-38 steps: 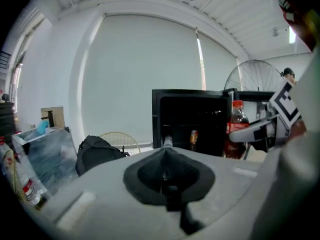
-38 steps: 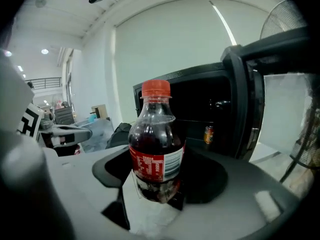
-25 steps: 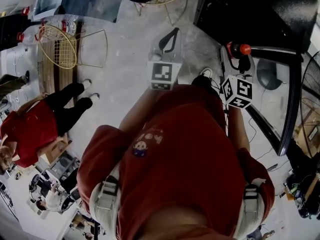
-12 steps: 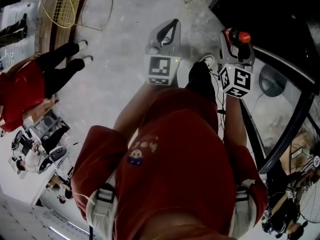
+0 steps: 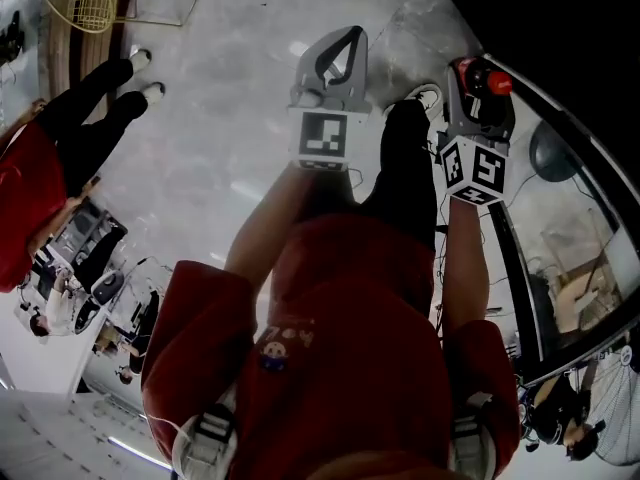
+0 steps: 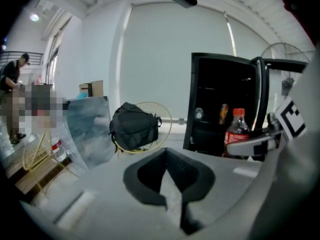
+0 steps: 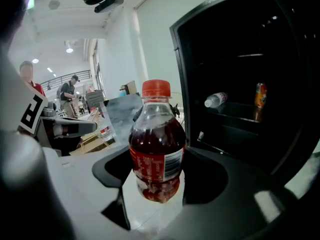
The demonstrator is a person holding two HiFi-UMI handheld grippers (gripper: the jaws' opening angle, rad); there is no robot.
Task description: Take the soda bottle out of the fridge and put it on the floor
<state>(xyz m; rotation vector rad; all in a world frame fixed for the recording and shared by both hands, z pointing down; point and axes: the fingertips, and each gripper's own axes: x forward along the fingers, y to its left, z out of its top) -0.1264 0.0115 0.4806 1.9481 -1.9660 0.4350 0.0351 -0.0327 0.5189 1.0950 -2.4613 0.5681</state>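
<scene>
Right gripper view shows my right gripper (image 7: 158,180) pinching the soda bottle (image 7: 156,144) upright round its lower body, red cap up. The open fridge (image 7: 250,74) stands just to its right. My left gripper (image 6: 167,159), off to its left, has its jaws pressed together, apparently on nothing. Pale floor (image 5: 220,138) lies below both.

Bare floor (image 5: 220,118) ahead, open fridge (image 7: 240,84) to right, black bag (image 6: 132,126) beyond.
</scene>
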